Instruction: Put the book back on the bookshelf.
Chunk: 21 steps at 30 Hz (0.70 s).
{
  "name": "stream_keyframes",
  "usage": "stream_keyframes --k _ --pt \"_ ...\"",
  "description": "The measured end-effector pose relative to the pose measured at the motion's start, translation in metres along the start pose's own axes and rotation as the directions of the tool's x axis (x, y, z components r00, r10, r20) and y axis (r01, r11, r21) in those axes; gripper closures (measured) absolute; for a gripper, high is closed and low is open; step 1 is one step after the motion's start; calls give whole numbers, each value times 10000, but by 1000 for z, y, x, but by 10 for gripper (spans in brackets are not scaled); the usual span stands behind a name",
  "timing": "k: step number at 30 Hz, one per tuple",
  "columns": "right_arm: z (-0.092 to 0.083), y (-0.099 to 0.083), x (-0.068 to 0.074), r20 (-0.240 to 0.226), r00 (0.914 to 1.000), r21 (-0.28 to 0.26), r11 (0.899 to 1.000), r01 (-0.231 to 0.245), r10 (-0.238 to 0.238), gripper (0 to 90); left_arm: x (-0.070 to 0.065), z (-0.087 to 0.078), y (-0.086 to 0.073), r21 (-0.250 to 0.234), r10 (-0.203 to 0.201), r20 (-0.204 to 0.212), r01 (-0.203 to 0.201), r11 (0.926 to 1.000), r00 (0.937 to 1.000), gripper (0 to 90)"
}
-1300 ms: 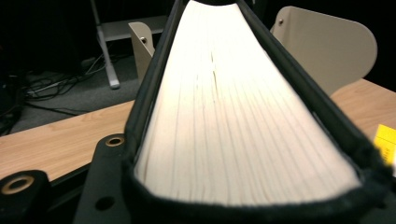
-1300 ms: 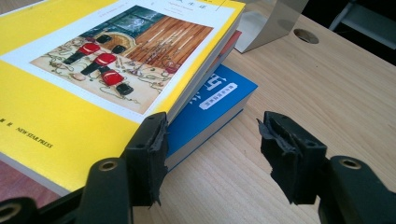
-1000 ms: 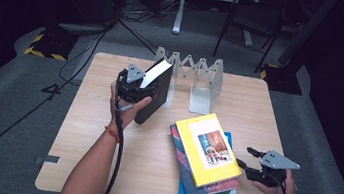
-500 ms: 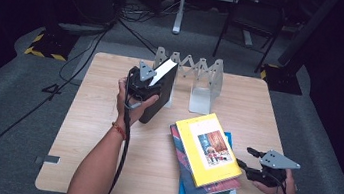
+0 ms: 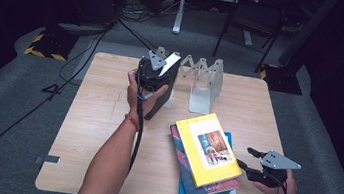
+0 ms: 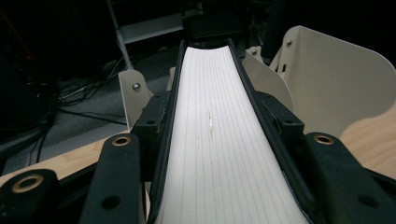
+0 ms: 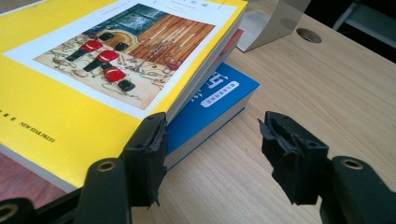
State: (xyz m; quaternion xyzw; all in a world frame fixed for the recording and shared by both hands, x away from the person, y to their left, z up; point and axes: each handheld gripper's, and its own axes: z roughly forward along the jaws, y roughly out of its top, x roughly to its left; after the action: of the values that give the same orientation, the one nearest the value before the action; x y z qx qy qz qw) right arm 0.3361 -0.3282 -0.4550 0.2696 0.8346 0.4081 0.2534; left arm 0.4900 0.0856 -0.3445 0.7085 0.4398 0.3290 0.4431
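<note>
While a black book (image 5: 165,87) is held upright at the far side of the table (image 5: 90,131), it is clamped by the left gripper (image 5: 155,77), whose jaws have just been closing and now press on both covers, with the white page edges (image 6: 224,140) between them in the left gripper view. The book is carried just in front of the metal book rack (image 5: 202,78), close to its left-hand dividers (image 6: 327,79). The step in hand is judged to be the shelving of this book: it is being brought toward a slot of the rack. For the next move, the book would need to be lined up with a gap between two dividers, lowered until its bottom edge rests, and only then released (a tilt could catch a divider).

The right gripper (image 5: 251,163) is held low at the near right of the table, its jaws apart and nothing between them, just beside a stack of three books topped by a yellow book (image 7: 84,70) over a blue book (image 7: 210,107).

Which slot is aimed at cannot be told, since the rack's left part is hidden behind the hand and book in the high view. The black book's lower edge is hidden too.
</note>
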Motion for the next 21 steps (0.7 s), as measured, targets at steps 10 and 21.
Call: stream_keyframes --k 10,21 --pt "-1 0 0 -34 10000 -67 10000 17 -17 410 12 27 20 -99 -349 -629 344 9994 9974 520" --pt "-3 -2 -3 -144 9999 -185 9998 72 -74 404 11 57 19 -295 -872 -1374 839 9960 9867 519"
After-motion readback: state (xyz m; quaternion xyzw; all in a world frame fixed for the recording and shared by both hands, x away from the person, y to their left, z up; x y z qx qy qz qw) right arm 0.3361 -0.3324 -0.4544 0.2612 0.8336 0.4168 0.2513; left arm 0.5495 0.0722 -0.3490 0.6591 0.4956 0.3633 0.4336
